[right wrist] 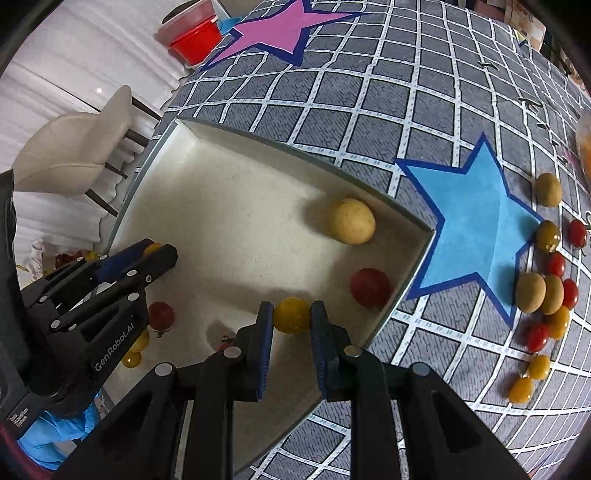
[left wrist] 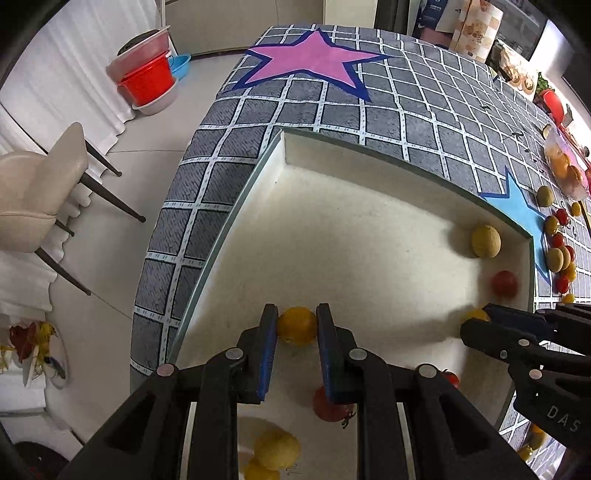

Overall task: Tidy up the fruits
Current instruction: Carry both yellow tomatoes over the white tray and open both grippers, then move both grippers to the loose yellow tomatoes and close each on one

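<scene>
pointing down, both grippers (left wrist: 297,325) (right wrist: 292,314) w/ fruit

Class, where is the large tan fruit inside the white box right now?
In the right wrist view, the tan fruit lies in the white box's far right corner, beside the blue star, beyond a red tomato.

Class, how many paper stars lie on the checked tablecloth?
2: the pink star at the far edge; the blue star beside the box corner. Others may be hidden.

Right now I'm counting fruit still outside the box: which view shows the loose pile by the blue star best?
The right wrist view: the loose pile lies spread out beside the blue star, each fruit separable. The left wrist view squeezes the same fruits small against its right edge.
</scene>
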Available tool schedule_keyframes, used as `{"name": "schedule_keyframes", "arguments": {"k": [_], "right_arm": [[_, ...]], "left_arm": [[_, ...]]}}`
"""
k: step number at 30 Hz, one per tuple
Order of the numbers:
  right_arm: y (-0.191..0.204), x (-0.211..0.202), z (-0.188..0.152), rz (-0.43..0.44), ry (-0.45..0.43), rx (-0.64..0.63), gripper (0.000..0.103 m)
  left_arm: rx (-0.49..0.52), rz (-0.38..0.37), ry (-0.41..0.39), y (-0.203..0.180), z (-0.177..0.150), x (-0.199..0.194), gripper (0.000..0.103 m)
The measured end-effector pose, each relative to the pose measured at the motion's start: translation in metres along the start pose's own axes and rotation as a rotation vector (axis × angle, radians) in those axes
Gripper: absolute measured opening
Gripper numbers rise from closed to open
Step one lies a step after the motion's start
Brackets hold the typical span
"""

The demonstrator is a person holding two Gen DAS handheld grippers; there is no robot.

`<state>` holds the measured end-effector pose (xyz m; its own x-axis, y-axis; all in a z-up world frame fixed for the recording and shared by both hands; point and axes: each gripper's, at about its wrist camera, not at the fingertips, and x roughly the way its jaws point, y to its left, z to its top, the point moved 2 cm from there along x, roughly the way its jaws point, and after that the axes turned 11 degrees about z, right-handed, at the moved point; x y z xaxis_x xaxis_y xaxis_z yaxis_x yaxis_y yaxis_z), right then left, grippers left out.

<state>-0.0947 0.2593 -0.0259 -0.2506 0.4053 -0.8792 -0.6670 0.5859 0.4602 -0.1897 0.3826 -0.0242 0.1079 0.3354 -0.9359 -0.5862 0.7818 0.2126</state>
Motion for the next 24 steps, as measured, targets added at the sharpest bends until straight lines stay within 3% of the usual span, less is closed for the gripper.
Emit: {"name": "schedule_keyframes", "arguments": {"k": [5,6,7,9,12,16,17,19,24], "right_arm": [[0.004,0.004,0.0,0.002,-0.001,-0.01,0.023],[0.005,0.004,-0.001,0.006,-0.001,-0.009,0.023],[0.005,0.003,-0.001,0.015,-0.003,-0.008,0.023],[0.003,-0.003,-0.006,0.024,-0.012,-0.008,0.024],[0.002,-0.016,-0.012,0.038,-0.033,-0.009,0.032],[0.005,-0.036,-0.017,0.059,-0.084,-0.025,0.063],[0.006,-0.041,-0.018,0.069,-0.097,-0.026,0.065],[0.004,-0.053,-0.022,0.054,-0.127,-0.025,0.083],[-0.015,-0.076,-0.042,0.031,-0.164,0.024,0.083]], "left_arm": [[0.003,-0.024,-0.007,-0.003,-0.004,-0.003,0.023],[0.005,-0.03,-0.007,-0.004,-0.005,-0.004,0.028],[0.008,-0.029,-0.007,-0.004,-0.006,-0.005,0.049],[0.002,-0.021,-0.029,-0.003,-0.008,-0.009,0.075],[0.012,-0.015,-0.045,-0.003,-0.009,-0.013,0.075],[0.028,-0.013,-0.033,-0.007,-0.011,-0.018,0.075],[0.03,-0.015,-0.035,-0.007,-0.012,-0.02,0.075],[0.044,-0.015,-0.04,-0.01,-0.015,-0.025,0.075],[0.099,-0.025,-0.062,-0.021,-0.022,-0.039,0.075]]}}
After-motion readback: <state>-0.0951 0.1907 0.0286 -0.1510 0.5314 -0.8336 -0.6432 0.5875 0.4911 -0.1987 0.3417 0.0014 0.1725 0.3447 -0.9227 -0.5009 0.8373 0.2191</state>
